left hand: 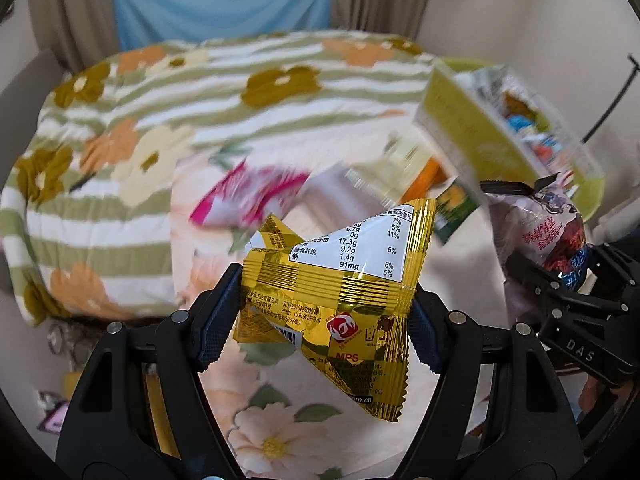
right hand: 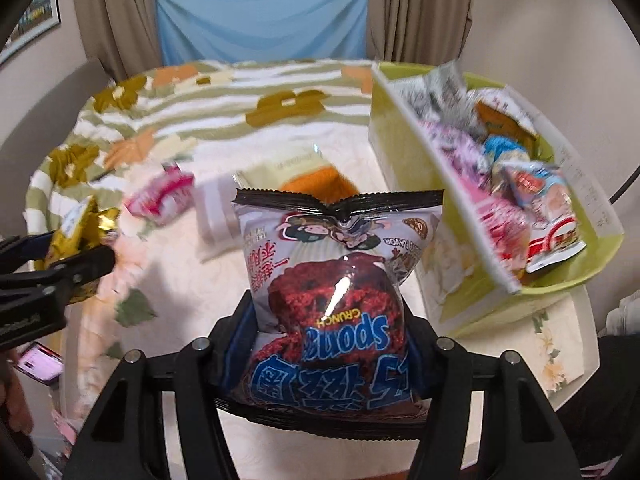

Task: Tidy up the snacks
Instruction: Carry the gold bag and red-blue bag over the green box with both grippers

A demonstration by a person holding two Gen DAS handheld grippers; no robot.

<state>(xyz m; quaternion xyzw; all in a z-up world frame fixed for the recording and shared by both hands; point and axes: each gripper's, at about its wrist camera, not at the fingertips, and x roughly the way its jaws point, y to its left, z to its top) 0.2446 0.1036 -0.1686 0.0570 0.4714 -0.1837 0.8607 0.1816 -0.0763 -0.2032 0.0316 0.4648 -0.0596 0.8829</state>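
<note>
My left gripper is shut on a gold snack packet and holds it above the floral bedspread. My right gripper is shut on a Sponge Crunch bag, red and grey with a black top seal, held upright. Each gripper shows in the other's view: the right gripper with its bag at the right, the left gripper with the gold packet at the left. A green bin with several snacks stands at the right. Loose on the bed lie a pink packet and a pale-and-orange packet.
The bed carries a striped floral blanket. The green bin sits at the bed's right edge near the wall. Curtains and a blue cloth hang behind. A phone lies low at the left.
</note>
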